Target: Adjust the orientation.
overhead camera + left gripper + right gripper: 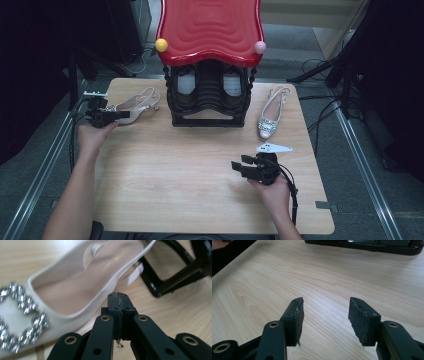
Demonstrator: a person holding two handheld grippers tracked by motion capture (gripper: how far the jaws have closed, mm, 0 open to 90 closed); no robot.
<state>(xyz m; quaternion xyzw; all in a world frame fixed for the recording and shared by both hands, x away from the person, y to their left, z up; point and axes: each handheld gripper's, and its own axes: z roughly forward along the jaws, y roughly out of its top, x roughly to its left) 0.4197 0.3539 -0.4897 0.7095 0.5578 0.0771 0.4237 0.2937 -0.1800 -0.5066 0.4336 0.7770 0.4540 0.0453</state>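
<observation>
A cream slingback shoe (137, 106) with a jewelled buckle lies on its side at the table's left, toe toward my left gripper (123, 115). In the left gripper view that gripper (118, 297) is shut, pads pressed flat together with nothing seen between them, right beside the shoe's (75, 285) side wall. The matching shoe (272, 112) lies at the right, toe toward me. My right gripper (239, 166) hovers low over the front right of the table, pointing left. Its pads stand apart over bare wood (325, 312), so it is open.
A black shoe rack (209, 97) with a wavy red top (210, 25) stands at the table's (190, 165) back middle, a yellow ball (161, 45) and a pink ball (260, 47) on its corners. Its base shows in both gripper views (175, 280) (362, 245). Dark stands and cables flank the table.
</observation>
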